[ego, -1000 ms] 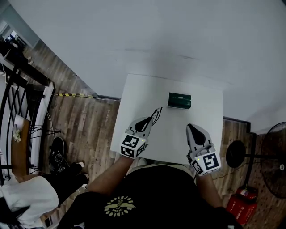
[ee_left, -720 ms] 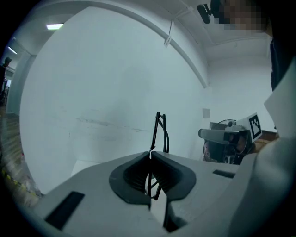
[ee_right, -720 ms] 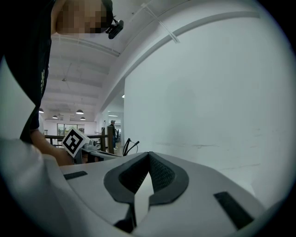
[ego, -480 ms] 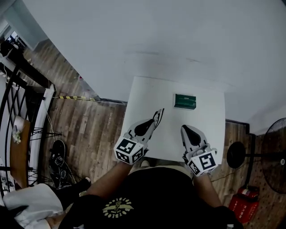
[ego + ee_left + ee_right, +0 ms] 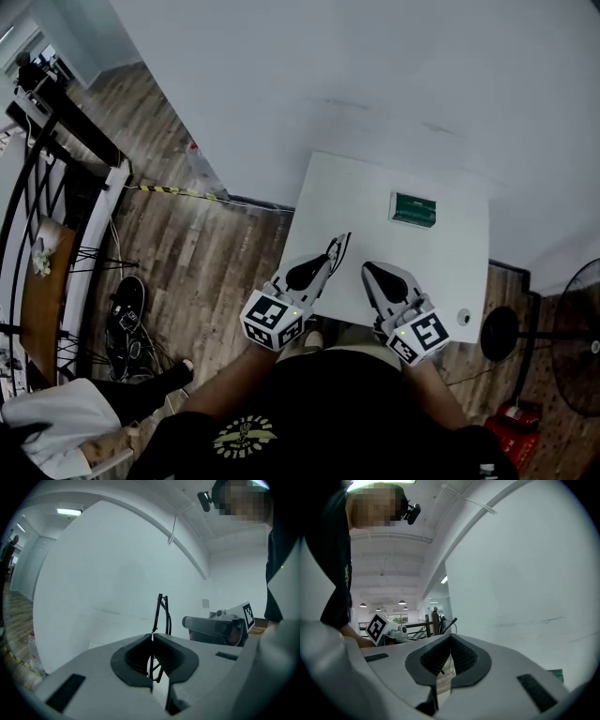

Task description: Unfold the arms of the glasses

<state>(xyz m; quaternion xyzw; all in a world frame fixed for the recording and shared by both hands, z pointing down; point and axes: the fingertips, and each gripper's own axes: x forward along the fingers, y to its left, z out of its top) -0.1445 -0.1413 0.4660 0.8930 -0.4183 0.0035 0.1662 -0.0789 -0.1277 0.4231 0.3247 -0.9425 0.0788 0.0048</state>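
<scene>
Glasses (image 5: 161, 610), thin and black-framed, stand upright out of the left gripper (image 5: 152, 637), whose fingers (image 5: 133, 654) are clamped on the lower part of the frame. The left gripper view shows them edge-on as close dark lines. In the head view they are only a dark wisp above the near edge of the white desk (image 5: 450, 272). The right gripper (image 5: 367, 269) is just beside them. The right gripper view shows its fingers (image 5: 464, 656) pressed together on nothing. A green box (image 5: 413, 208) lies farther back on the desk, its contents unseen.
</scene>
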